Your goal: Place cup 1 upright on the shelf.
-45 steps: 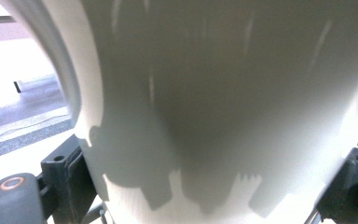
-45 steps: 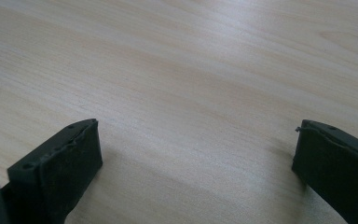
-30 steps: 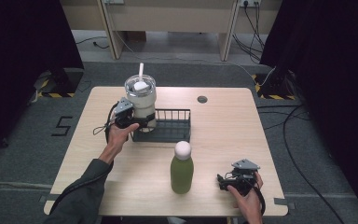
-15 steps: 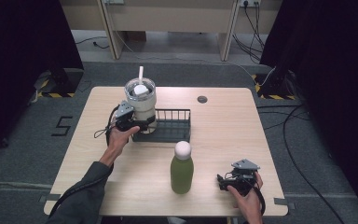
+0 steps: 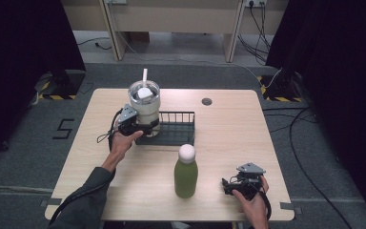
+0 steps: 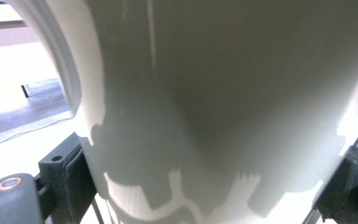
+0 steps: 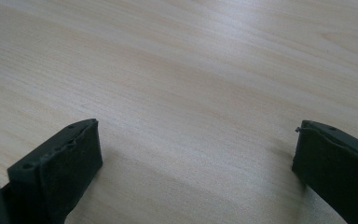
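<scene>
High view, upper left of centre: left gripper [image 5: 145, 128] clamps the tumbler [image 5: 144, 107] at the rack [image 5: 174, 130] end (keep it upright, lower slowly); right gripper [image 5: 232, 185] gapes idle.

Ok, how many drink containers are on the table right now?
2. The white tumbler with a straw stands at the black wire rack's left end, between the left gripper's jaws. The green bottle stands alone near the front edge.

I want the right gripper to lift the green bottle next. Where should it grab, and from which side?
Probably the green bottle's straight lower body, below the round white cap, which looks too smooth to pinch. It stands upright, so come in level from its right, where the open right gripper rests on the table.
</scene>
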The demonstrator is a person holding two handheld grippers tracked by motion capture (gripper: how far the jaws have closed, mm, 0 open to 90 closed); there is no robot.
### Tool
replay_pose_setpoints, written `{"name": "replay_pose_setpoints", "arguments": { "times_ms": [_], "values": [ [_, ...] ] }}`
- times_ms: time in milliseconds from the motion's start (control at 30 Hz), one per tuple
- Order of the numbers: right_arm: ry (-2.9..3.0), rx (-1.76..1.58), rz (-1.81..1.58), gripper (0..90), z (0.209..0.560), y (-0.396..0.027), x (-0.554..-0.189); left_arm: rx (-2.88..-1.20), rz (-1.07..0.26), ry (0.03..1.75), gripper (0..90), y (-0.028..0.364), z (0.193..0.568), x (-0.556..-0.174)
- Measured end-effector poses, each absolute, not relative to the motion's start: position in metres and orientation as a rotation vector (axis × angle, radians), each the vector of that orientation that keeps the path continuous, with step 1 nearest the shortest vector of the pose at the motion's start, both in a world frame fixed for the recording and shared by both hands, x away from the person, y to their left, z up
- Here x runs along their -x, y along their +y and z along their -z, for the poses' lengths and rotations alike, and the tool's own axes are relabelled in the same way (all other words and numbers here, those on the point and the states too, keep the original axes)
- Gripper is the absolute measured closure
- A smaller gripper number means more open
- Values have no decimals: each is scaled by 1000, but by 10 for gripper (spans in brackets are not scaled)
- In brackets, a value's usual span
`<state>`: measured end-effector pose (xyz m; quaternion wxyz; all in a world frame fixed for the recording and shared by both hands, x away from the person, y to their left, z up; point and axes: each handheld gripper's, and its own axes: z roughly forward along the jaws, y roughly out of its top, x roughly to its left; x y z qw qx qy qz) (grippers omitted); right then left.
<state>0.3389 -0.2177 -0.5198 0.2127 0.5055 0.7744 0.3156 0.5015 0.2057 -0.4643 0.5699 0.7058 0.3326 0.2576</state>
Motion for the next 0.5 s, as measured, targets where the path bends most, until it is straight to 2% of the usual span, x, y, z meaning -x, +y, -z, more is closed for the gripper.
{"name": "replay_pose_setpoints", "arguments": {
  "times_ms": [500],
  "values": [
    [2150,-1403,-876,13,520,-218,-339,-1642,-617,791,102,207,467,-495]
  ]
}}
